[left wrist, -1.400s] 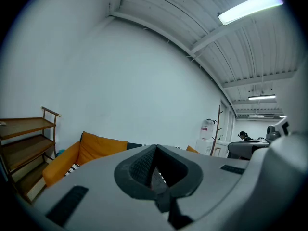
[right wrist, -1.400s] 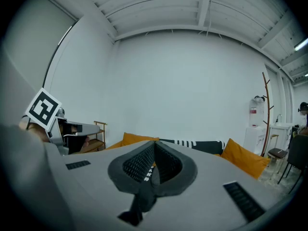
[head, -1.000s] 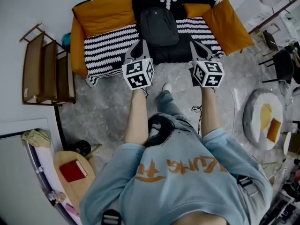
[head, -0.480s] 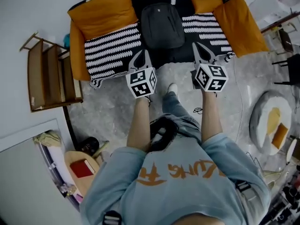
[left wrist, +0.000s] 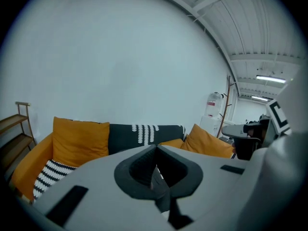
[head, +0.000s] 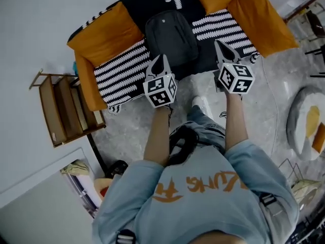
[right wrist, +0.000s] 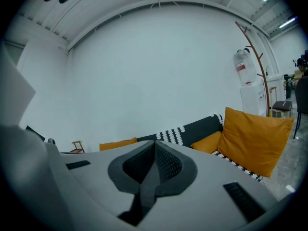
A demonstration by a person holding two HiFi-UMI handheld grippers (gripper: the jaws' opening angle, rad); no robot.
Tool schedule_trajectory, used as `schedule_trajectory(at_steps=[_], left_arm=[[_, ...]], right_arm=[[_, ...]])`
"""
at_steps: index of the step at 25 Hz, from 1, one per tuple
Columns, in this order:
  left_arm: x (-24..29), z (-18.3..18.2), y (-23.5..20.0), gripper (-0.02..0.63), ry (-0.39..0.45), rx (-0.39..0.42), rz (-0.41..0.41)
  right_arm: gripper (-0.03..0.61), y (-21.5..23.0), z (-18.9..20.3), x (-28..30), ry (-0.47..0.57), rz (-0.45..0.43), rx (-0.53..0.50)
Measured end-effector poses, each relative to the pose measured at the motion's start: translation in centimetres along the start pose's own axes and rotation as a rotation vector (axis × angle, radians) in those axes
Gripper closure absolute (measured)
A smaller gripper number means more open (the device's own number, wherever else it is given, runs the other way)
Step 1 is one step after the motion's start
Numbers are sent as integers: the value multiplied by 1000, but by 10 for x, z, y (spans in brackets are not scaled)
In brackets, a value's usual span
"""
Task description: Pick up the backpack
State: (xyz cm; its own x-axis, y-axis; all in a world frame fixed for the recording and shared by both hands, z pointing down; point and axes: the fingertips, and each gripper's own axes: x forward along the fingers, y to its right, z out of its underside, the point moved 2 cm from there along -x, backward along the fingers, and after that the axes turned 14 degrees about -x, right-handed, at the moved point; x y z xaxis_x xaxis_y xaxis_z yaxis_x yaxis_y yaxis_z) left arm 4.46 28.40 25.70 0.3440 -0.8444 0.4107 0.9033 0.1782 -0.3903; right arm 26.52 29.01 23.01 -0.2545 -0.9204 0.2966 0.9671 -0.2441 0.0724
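Both claws are now nearer to the sofa (head: 119, 70) than one second ago, and the backpack (head: 171, 34) stands closer in front of their tips; the whole view is also turned a little.

From the head view, the backpack is dark grey and lies flat on the middle of the sofa seat, on the black part between the two striped parts of the cover. The left claw (head: 160, 62) points at the front edge of the seat, just beside the lower left corner of the backpack. The right claw (head: 222, 51) is over the striped cover to the right of the backpack, apart from it. A large orange cushion (head: 104, 34) leans at the left end of the sofa. A wooden shelf (head: 66, 108) stands on the grey floor (head: 132, 131) near that end.

From the left gripper view, the left claw (left wrist: 156, 165) is fully closed, its two jaws are pressed together and nothing is between them. Behind it the orange cushion (left wrist: 79, 141) and the dark sofa back stand against a white wall (left wrist: 134, 66).

From the right gripper view, the right claw (right wrist: 155, 165) is also fully closed and holds nothing. Another orange cushion (right wrist: 252, 138) leans at the right end of the sofa.
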Motion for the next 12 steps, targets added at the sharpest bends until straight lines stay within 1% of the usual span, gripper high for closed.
schedule_trajectory(at_steps=[3, 5, 9, 12], left_arm=[[14, 1, 5, 595, -5, -25, 9], [20, -1, 1, 595, -6, -25, -1], [23, -6, -26, 595, 5, -60, -67], [21, -17, -41, 595, 22, -68, -105]], right_arm=[[581, 11, 6, 16, -17, -5, 18], [581, 7, 9, 30, -32, -33, 14], [581, -12, 4, 57, -42, -112, -17], [581, -17, -5, 73, -34, -136, -12]])
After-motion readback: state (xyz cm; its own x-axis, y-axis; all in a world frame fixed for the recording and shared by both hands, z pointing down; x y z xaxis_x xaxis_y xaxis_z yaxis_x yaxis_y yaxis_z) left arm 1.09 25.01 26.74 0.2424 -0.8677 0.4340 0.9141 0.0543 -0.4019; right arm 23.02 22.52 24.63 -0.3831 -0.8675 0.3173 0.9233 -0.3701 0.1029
